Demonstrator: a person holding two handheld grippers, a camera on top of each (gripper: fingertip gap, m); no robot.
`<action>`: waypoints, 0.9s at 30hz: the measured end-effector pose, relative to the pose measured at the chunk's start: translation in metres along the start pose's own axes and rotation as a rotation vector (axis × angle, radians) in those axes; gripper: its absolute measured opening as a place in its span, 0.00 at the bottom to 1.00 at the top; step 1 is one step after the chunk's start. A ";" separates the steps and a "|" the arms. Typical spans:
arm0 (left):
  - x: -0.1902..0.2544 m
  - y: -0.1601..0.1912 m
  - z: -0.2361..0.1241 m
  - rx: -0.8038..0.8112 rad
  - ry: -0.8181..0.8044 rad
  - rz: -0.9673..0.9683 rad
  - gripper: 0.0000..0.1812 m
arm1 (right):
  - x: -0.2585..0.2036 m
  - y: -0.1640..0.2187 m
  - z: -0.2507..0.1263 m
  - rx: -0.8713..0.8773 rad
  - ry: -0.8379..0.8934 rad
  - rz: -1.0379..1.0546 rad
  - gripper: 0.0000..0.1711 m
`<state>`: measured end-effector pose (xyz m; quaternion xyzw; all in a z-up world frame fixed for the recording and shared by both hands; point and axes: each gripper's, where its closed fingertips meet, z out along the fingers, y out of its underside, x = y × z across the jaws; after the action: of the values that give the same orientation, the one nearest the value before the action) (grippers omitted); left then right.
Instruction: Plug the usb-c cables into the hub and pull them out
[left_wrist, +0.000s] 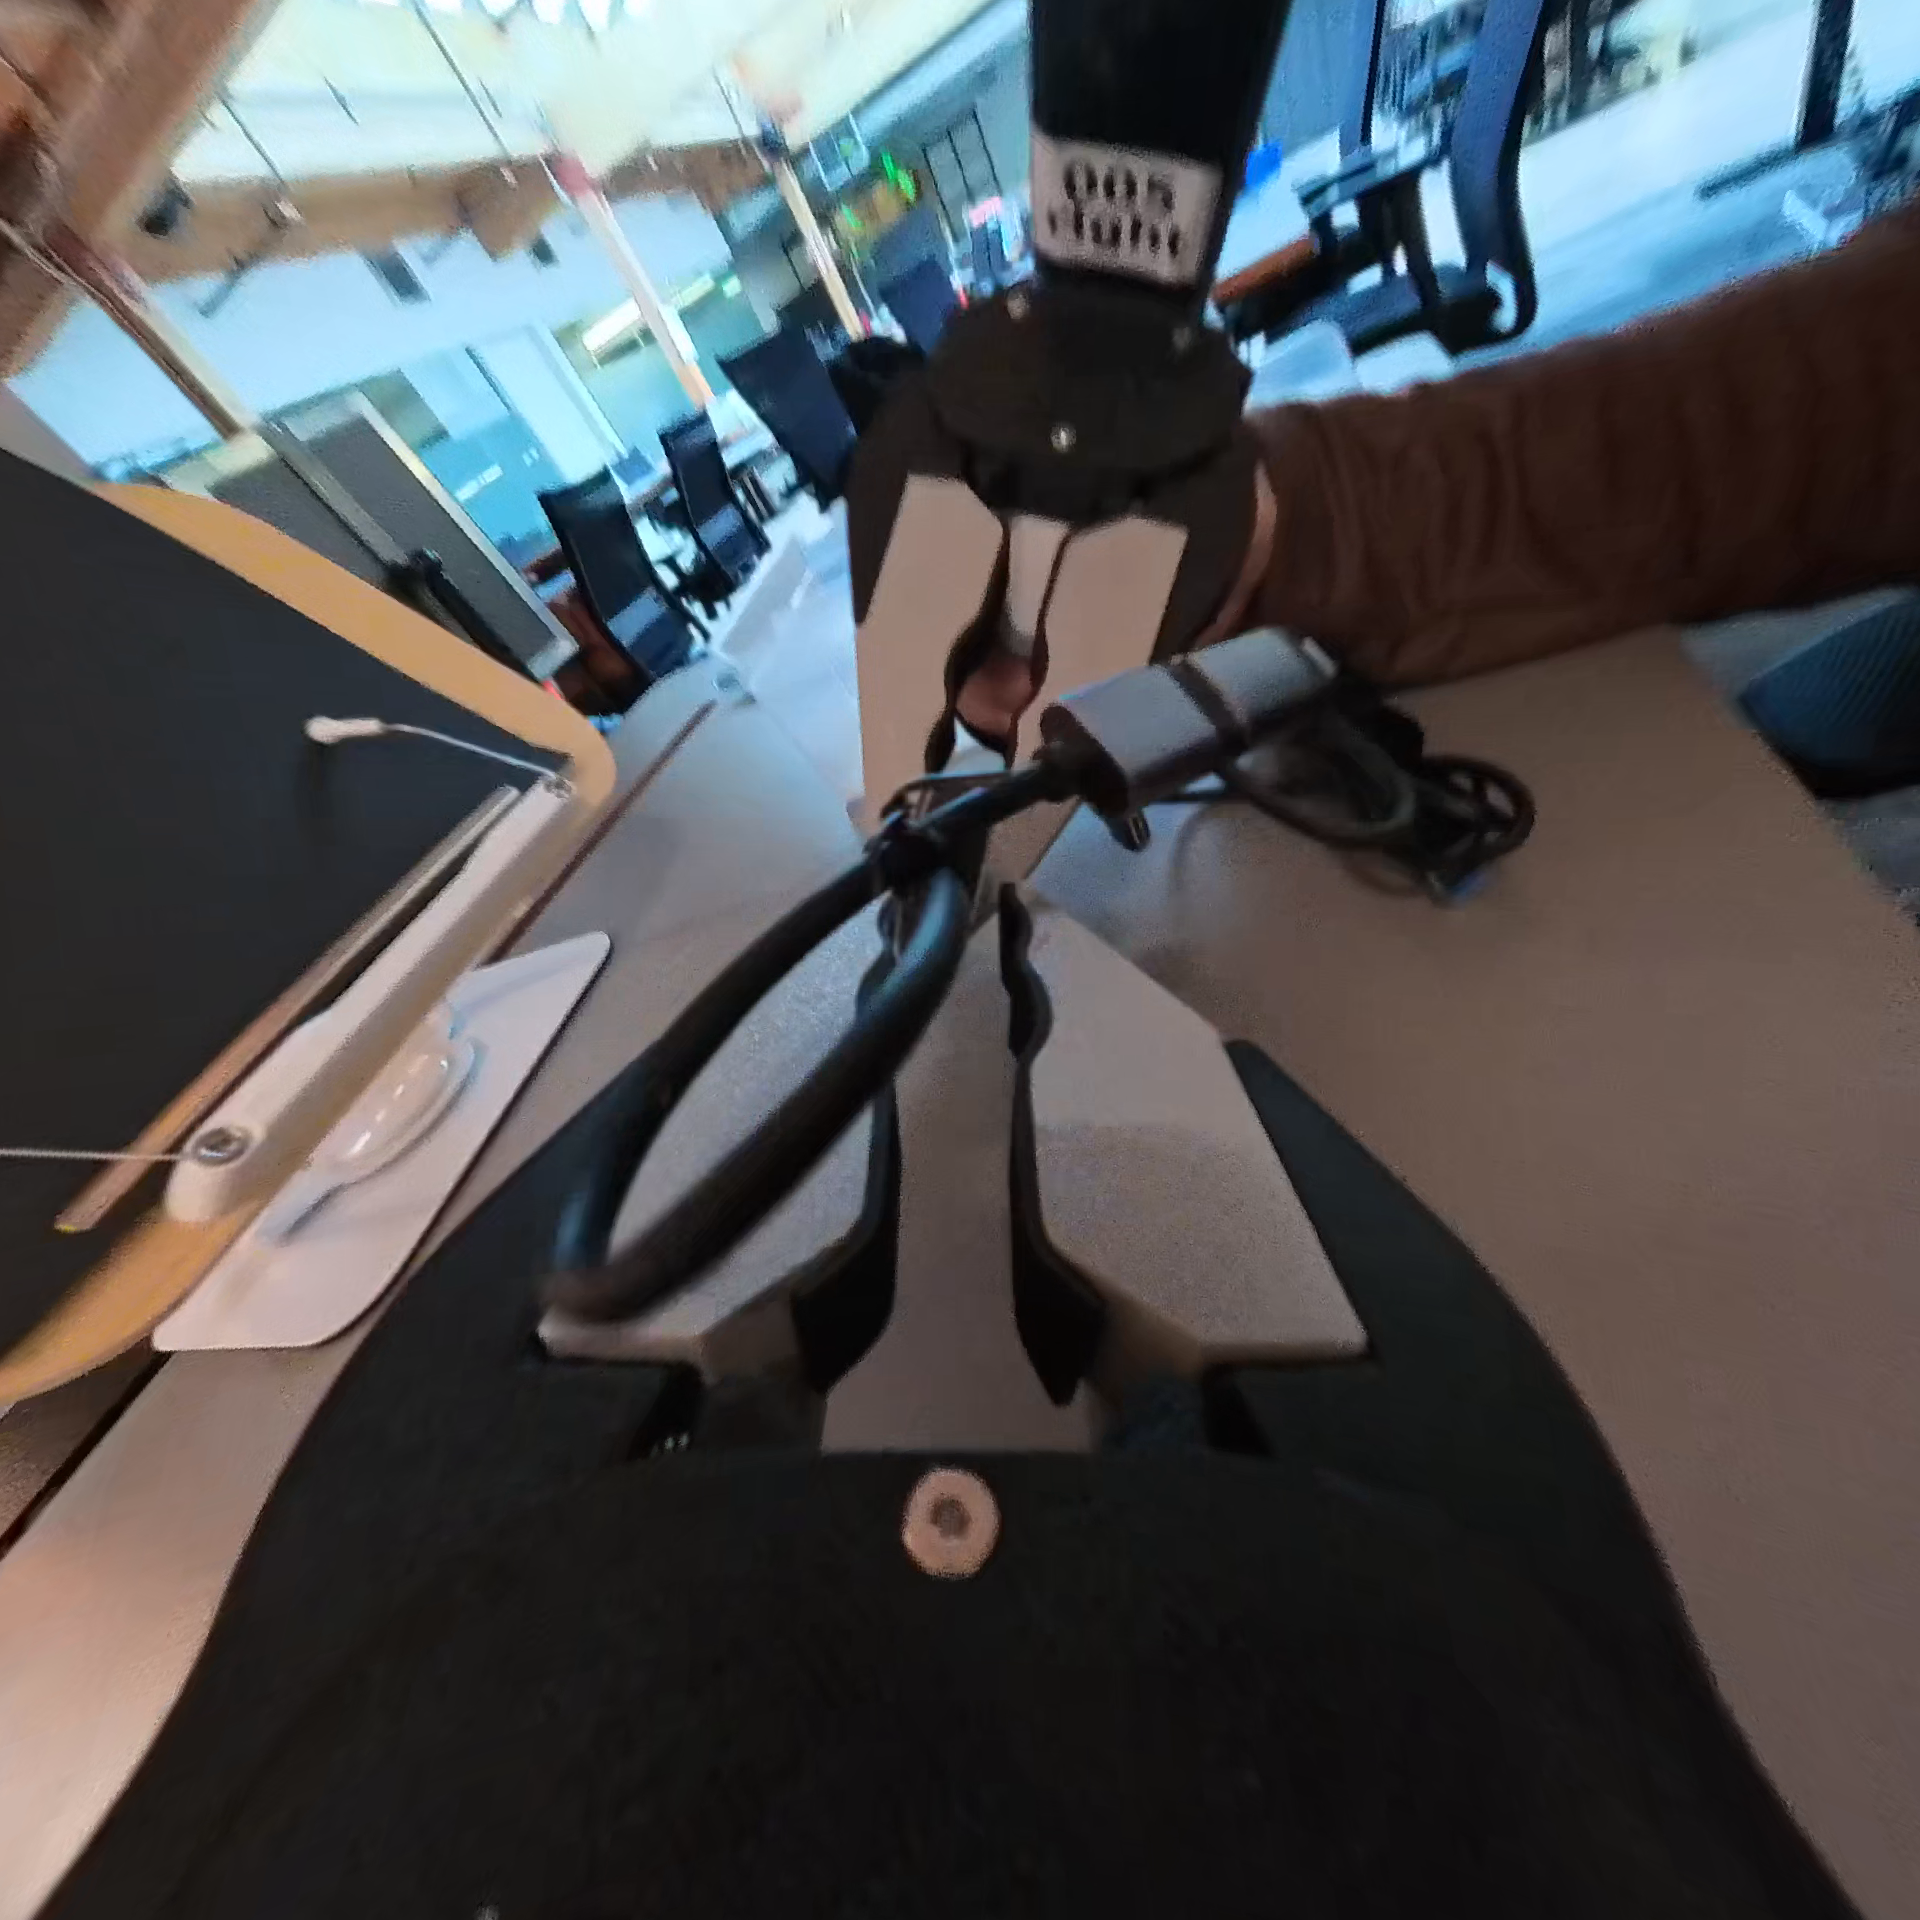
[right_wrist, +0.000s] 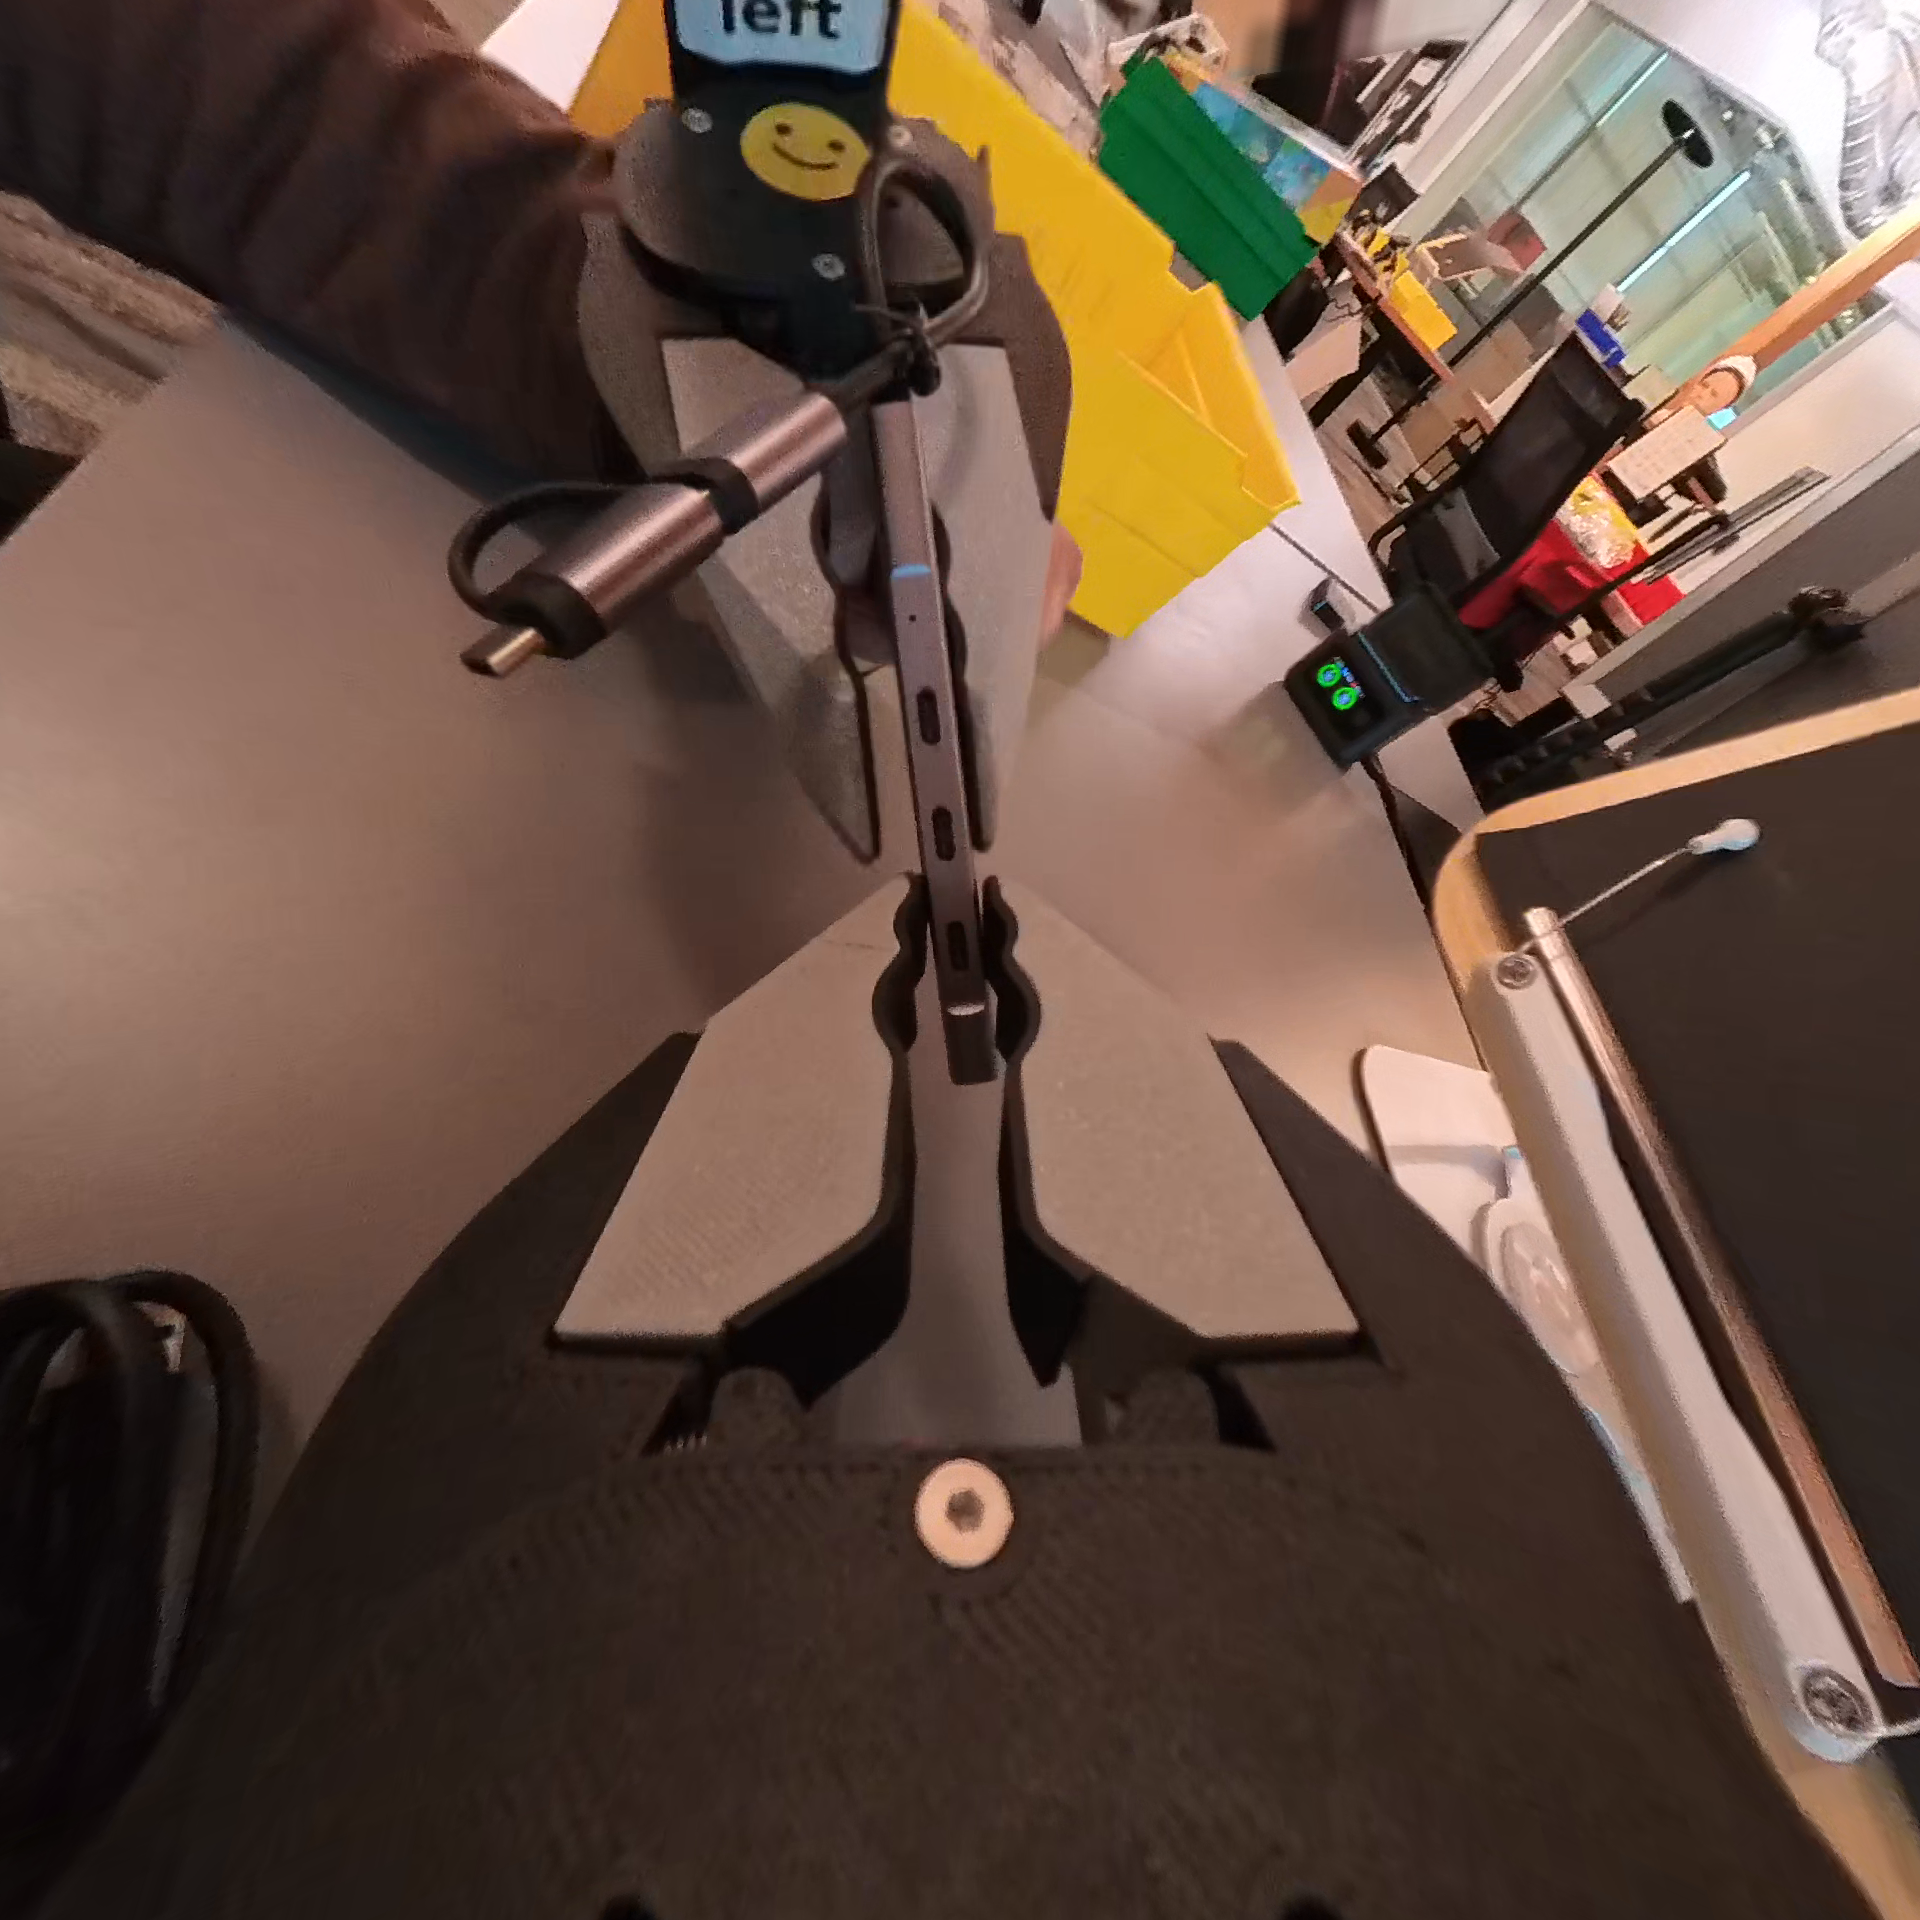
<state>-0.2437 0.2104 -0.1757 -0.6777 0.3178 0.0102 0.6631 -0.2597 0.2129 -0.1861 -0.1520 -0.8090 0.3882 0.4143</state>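
Observation:
A slim grey hub (right_wrist: 930, 717) is held edge-up above the grey table (right_wrist: 260, 883), its row of ports facing the right wrist camera. My right gripper (right_wrist: 951, 894) is shut on its near end. My left gripper (right_wrist: 925, 842), opposite, is closed on the far end. The hub's own black lead loops back (right_wrist: 935, 239) and ends in a grey barrel adapter with a plug (right_wrist: 665, 520), hanging free. In the left wrist view the lead loop (left_wrist: 831, 1039) drapes over my left gripper (left_wrist: 956, 914), and the right gripper (left_wrist: 966, 821) points down at it. A coil of black cables (left_wrist: 1382, 790) lies on the table.
A black panel with a wooden rim (right_wrist: 1766, 1039) stands beside the table, with a white pad (left_wrist: 416, 1143) at its foot. Yellow bins (right_wrist: 1143, 364) and a small device with a green display (right_wrist: 1351, 696) sit at the far side. A brown sleeve (left_wrist: 1558, 468) reaches in from the right. My left and right fingertips are right by each other.

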 end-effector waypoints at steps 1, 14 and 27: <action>0.002 0.004 0.003 -0.019 0.001 0.012 0.07 | -0.003 0.002 0.001 -0.014 -0.011 -0.008 0.04; 0.003 -0.001 0.004 -0.023 -0.007 0.122 0.04 | -0.005 0.009 0.007 -0.058 -0.008 0.001 0.05; -0.013 -0.017 -0.004 0.071 -0.106 0.140 0.04 | 0.020 0.036 0.002 -0.151 0.084 0.094 0.04</action>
<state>-0.2477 0.2107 -0.1546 -0.6283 0.3289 0.0808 0.7003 -0.2757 0.2467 -0.2031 -0.2369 -0.8099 0.3386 0.4163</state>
